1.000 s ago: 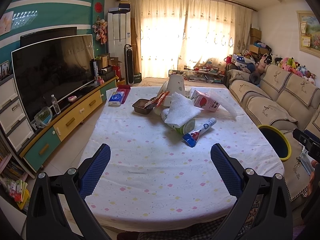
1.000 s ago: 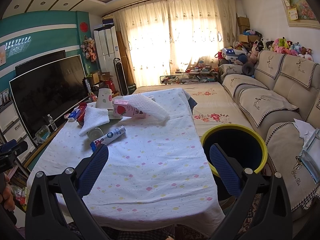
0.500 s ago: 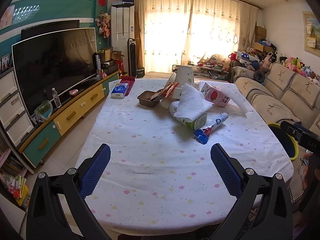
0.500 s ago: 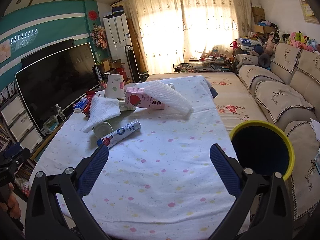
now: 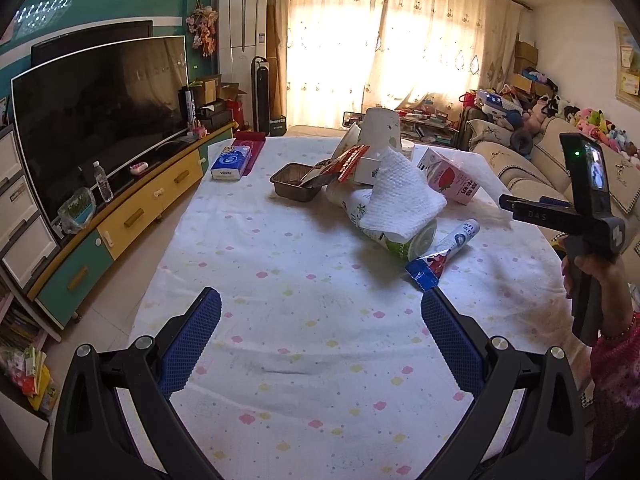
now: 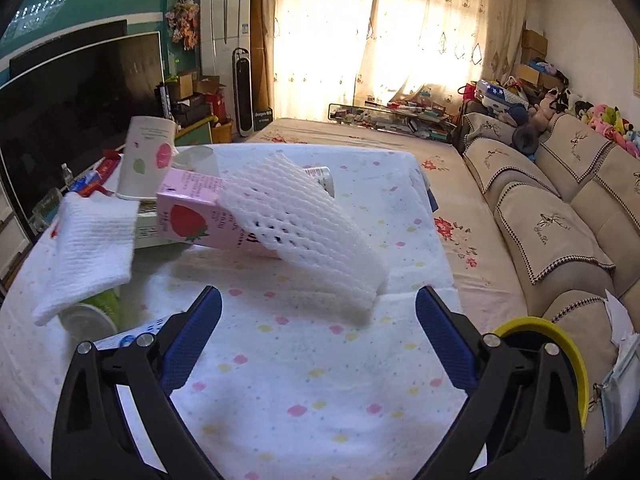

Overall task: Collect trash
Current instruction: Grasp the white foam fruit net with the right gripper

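Trash lies in a pile on the table with the dotted white cloth (image 5: 304,320): a white paper towel (image 5: 400,200) over a green-printed cup (image 5: 396,240), a blue-ended tube (image 5: 444,254), a pink strawberry milk carton (image 5: 450,180), a foil tray (image 5: 296,186) and an upturned paper cup (image 5: 380,128). My left gripper (image 5: 320,336) is open and empty, short of the pile. My right gripper (image 6: 318,336) is open and empty, just before a white foam net (image 6: 304,232) that leans on the pink carton (image 6: 192,220). The yellow-rimmed bin (image 6: 560,360) stands at the right.
A TV (image 5: 96,112) on a yellow and teal cabinet (image 5: 120,220) runs along the left. A beige sofa (image 6: 560,208) lines the right side. A blue tissue pack (image 5: 232,162) lies at the table's far left. The hand with the right gripper's handle (image 5: 592,240) shows in the left view.
Both grippers have moved forward over the table toward the pile. The right one has closed in on the foam net; the bin has slid to its lower right. Both stay open.
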The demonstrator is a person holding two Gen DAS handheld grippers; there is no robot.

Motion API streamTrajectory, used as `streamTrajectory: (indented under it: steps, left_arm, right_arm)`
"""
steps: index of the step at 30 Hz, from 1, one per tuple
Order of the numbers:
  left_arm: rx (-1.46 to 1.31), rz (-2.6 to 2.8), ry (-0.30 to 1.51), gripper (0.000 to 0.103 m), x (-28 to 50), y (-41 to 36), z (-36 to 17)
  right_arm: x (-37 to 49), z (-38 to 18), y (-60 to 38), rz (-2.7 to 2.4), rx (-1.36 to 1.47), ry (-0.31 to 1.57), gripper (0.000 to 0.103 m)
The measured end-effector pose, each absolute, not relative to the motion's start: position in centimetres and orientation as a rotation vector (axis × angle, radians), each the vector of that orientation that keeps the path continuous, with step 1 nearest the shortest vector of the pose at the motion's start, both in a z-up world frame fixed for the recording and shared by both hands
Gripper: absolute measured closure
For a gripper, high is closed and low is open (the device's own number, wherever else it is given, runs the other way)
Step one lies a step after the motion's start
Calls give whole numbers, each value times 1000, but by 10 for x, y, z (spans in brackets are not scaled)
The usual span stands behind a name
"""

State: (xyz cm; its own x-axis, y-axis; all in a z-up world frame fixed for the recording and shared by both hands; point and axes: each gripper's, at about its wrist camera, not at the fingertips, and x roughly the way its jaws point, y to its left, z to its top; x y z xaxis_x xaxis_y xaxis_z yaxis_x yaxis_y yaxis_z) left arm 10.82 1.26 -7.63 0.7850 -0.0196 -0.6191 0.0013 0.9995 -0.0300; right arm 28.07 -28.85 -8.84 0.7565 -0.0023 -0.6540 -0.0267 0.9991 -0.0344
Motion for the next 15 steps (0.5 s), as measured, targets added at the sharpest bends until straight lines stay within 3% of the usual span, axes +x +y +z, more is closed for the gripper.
streamTrajectory:
  steps: [3,9,14,15]
  left_arm:
    - [-34,-13,681,4,118,13,-81]
    - [-39,-24,711,4,135,11,-91]
    - [-40,-32,726,4,144,9,-95]
    - [-41,-32,727,4,144,9,-96]
  right_arm:
    - [305,-97,-292,8,-59,741,14]
    - [334,-111,-293,7,-89,802,33]
    - [335,-110,-295,16,-94,801,72]
    - [334,-108,-295,20,-94,793,75]
